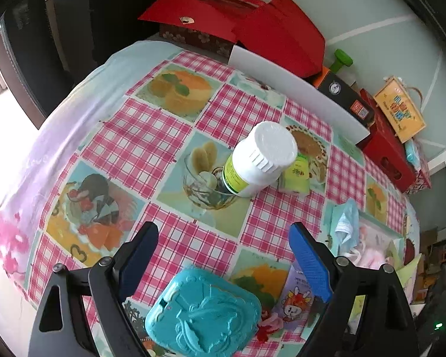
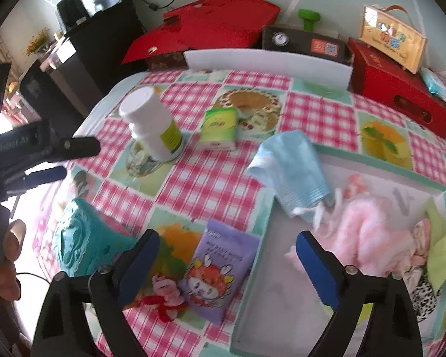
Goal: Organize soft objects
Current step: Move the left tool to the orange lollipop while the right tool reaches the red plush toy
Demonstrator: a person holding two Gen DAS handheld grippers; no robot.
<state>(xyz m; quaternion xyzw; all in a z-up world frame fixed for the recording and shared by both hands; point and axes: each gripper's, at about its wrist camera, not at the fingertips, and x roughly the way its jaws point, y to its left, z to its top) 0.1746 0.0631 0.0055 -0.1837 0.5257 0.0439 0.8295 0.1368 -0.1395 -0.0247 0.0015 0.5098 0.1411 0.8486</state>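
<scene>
A shallow teal-rimmed box (image 2: 380, 160) on the right holds a pink fluffy cloth (image 2: 374, 232) and other soft items. A light blue towel (image 2: 291, 169) hangs over its left rim, also in the left wrist view (image 1: 346, 223). A purple tissue pack (image 2: 223, 267), a small pink and red plush (image 2: 165, 294) and a green tissue pack (image 2: 220, 129) lie on the checked tablecloth. My right gripper (image 2: 229, 255) is open and empty above the purple pack and the box's left rim. My left gripper (image 1: 223, 247) is open and empty above a teal embossed box (image 1: 205, 312).
A white bottle (image 1: 258, 160) stands mid-table. A white board (image 2: 267, 62), red boxes (image 2: 398, 89), a black device (image 2: 306, 43) and a yellow gift bag (image 2: 392, 37) line the back. The left gripper's body (image 2: 41, 145) and a hand (image 2: 9, 261) show at the right view's left edge.
</scene>
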